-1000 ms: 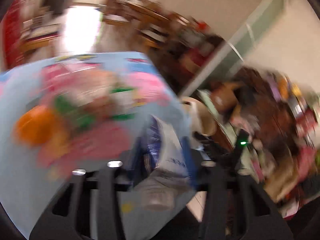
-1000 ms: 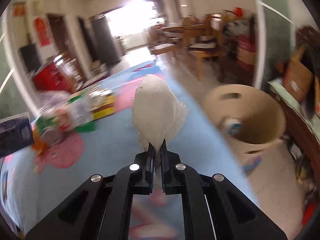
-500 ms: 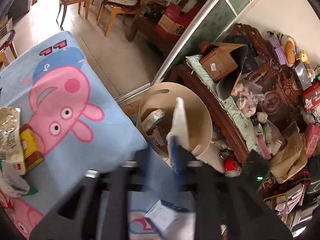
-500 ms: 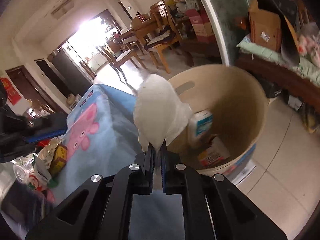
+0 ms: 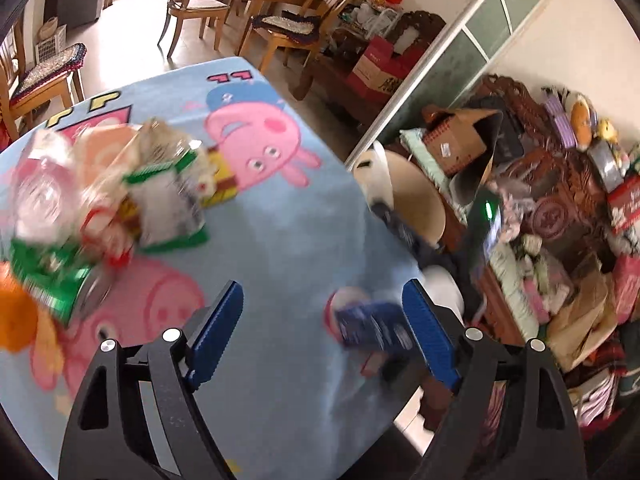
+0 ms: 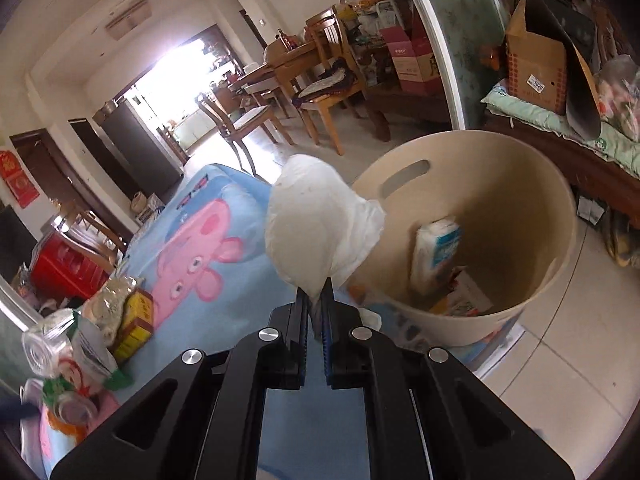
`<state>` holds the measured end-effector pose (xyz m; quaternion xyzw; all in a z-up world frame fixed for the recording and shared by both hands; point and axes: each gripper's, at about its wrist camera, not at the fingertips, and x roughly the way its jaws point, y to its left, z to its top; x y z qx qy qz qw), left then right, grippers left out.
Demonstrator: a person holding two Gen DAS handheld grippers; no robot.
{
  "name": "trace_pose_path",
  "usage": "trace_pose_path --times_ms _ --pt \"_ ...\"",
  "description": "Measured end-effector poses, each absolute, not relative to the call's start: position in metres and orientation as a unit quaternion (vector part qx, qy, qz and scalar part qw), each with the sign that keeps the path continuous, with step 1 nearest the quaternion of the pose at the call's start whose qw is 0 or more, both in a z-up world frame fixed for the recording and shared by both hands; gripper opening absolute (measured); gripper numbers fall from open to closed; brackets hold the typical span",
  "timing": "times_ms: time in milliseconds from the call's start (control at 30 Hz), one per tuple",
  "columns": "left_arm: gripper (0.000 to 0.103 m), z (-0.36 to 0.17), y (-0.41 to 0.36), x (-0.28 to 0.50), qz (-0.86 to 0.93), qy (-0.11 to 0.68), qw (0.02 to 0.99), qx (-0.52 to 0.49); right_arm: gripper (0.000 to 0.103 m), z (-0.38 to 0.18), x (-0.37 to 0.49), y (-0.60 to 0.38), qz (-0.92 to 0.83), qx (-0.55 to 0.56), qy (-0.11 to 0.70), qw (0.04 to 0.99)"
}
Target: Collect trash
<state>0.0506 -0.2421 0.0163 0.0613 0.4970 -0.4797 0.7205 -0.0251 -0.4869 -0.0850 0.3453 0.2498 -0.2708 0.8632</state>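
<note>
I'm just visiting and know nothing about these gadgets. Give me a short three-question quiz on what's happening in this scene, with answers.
1. True or false: the right gripper is pinching a white crumpled tissue.
2. Which cartoon figure is printed on the blue blanket? A) a pink pig B) a yellow duck C) a green frog
3. Fill in: the beige round bin already holds a white and blue ____.

Key: 1 true; 2 A; 3 carton.
</note>
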Motion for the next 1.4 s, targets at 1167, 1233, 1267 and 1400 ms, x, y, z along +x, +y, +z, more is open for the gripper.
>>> trace_pose_path --times_ms 1167,1233,1267,1400 --pt "0.086 -0.073 -0.270 0.115 -0.303 0.652 0.695 -0.015 0.006 -0.082 -0.084 -0.353 0.029 0.269 0.349 0.897" --pt "0.087 -0.074 -0.272 0.113 -0.306 0.643 0.702 -0.009 0.006 -0.080 -0.097 -0.352 0.023 0.269 0.342 0.900" --pt "0.081 -0.074 -0.274 0.111 -0.302 0.639 0.708 0.003 0.006 -0.077 -0.103 -0.357 0.005 0.262 0.334 0.905" --pt "0.058 -0.070 -0.295 0.097 -0.328 0.630 0.703 0.035 0.006 -0.054 -0.125 -0.401 -0.075 0.253 0.282 0.922"
